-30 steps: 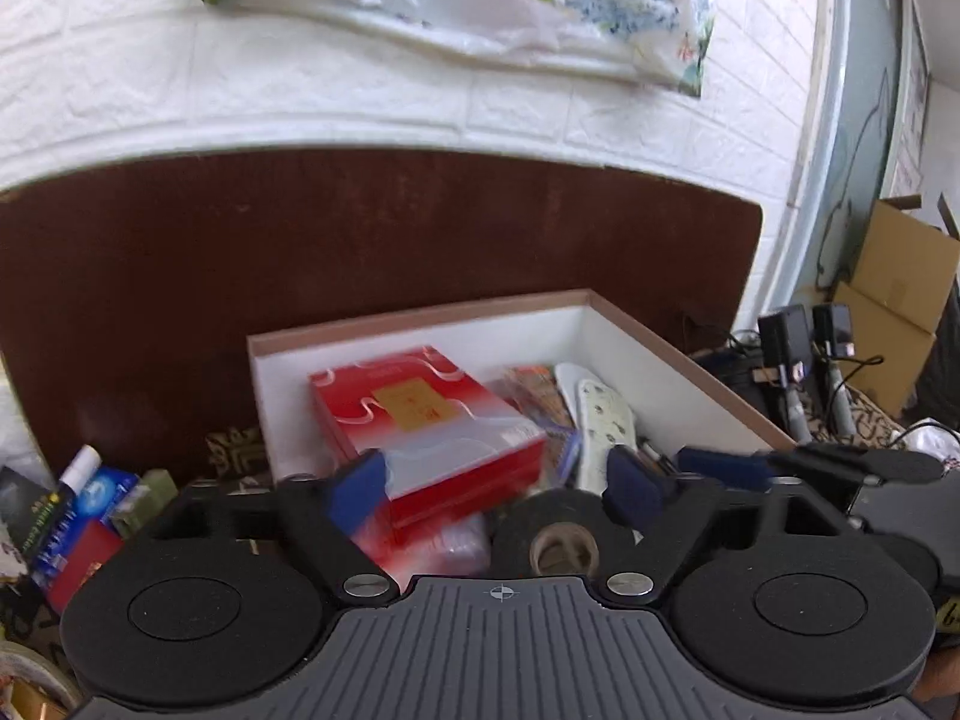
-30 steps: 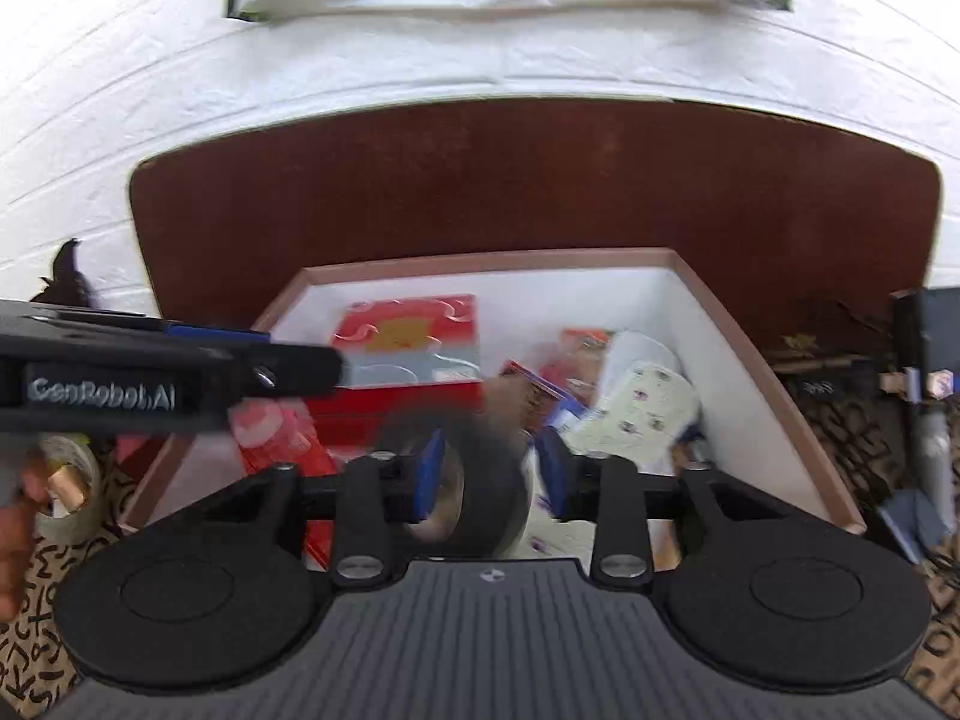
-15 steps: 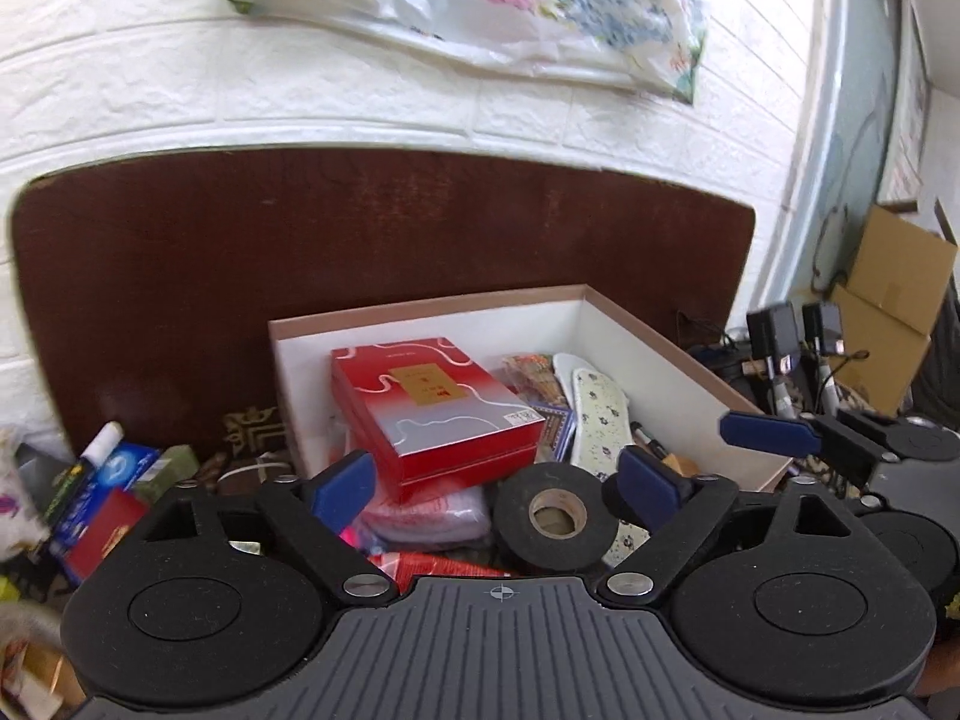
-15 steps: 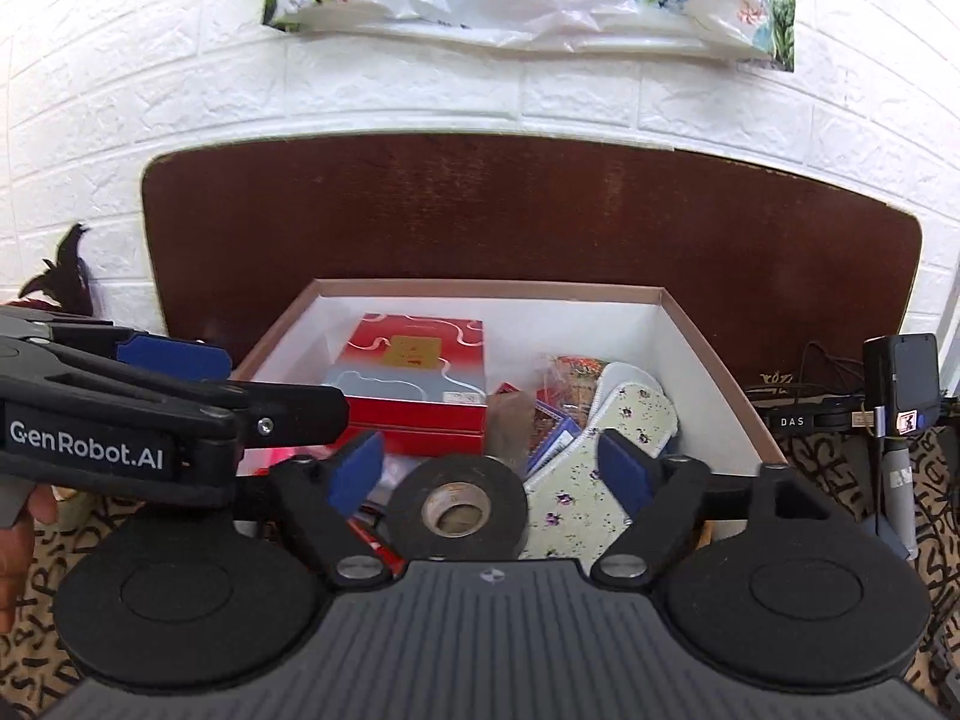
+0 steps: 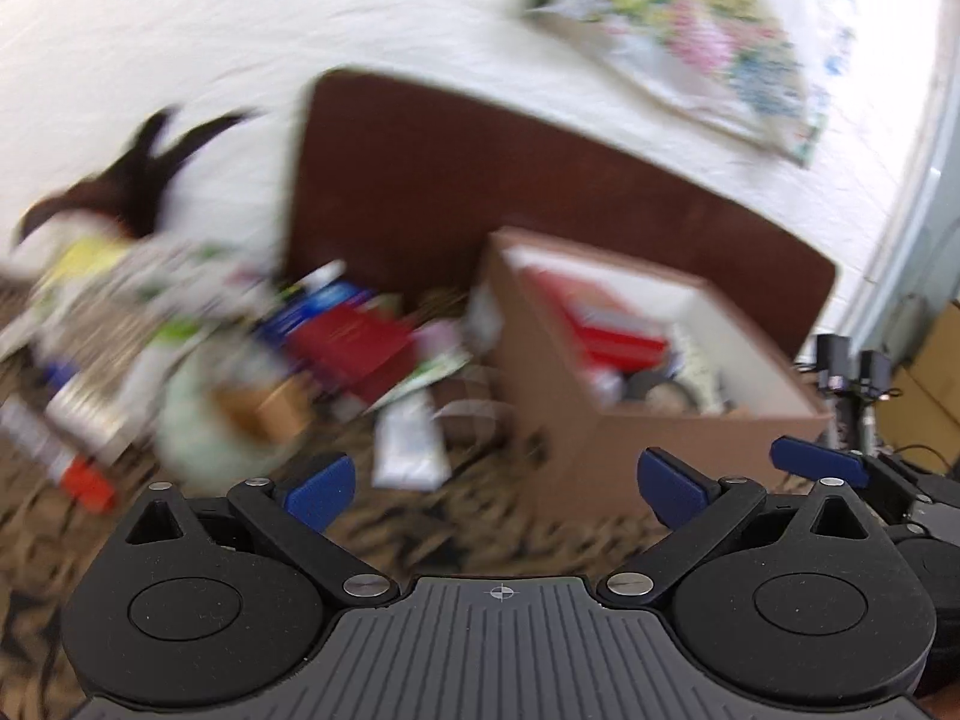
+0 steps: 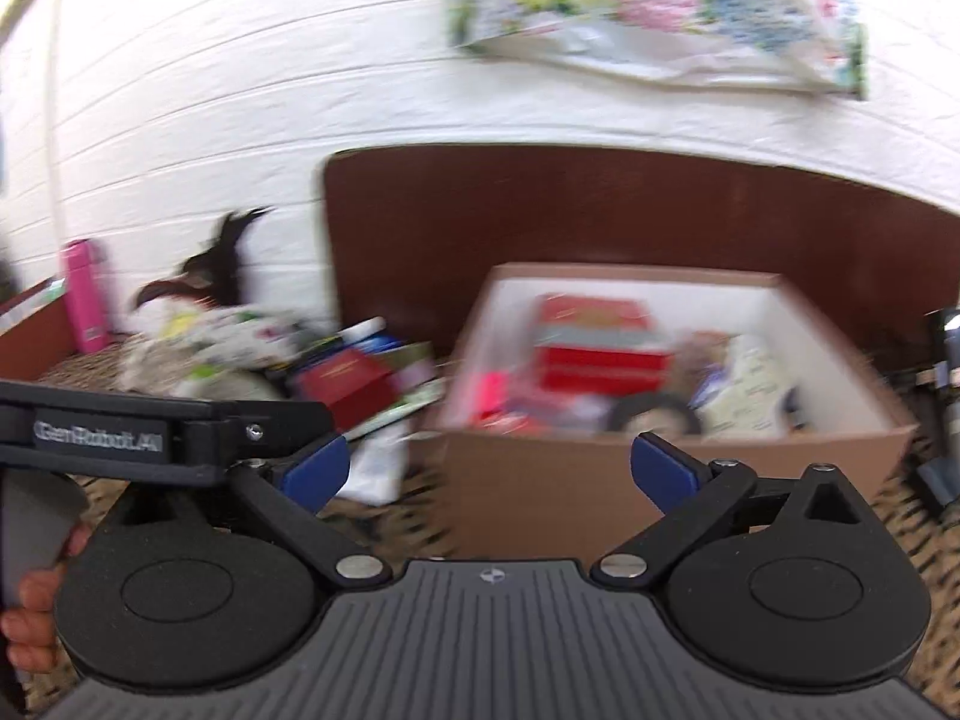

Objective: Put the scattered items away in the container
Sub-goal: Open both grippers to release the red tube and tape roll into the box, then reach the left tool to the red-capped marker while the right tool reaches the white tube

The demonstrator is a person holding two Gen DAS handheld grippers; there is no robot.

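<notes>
Both views are smeared with motion blur and now look at the cardboard box point(image 6: 660, 468) from outside and lower down, where a moment ago both cameras looked straight down into it. The black tape roll point(image 6: 651, 417) that sat between the right gripper's pads a second ago now lies inside the box, near its front wall.

The right gripper point(image 6: 489, 471) has just been opening; its blue pads stand wide apart with nothing between them, only the box's plain brown front wall behind. The left gripper point(image 5: 495, 489) has also just opened further and is likewise released and empty. In the right view it shows as a black bar at the left edge, with the person's fingers wrapped round its grey handle.

The box is rectangular, brown outside, white inside, matte. It holds a glossy red carton point(image 6: 597, 339), the ring-shaped tape roll, and a pale, floral-printed item point(image 6: 753, 387) at its right.

Left of the box, the scattered items point(image 5: 336, 348) lie heaped on a tan cloth with dark markings point(image 5: 420, 540): a dark red flat box point(image 5: 354, 348), a blue pack, a white tube point(image 5: 411, 441), a pale round roll point(image 5: 204, 420), and crumpled printed wrappers, all too blurred to name closely.

Behind stands a dark brown board point(image 6: 600, 210) with rounded corners, against a white brick-textured wall point(image 6: 240, 90). A floral plastic sheet point(image 6: 660, 6) hangs above.
</notes>
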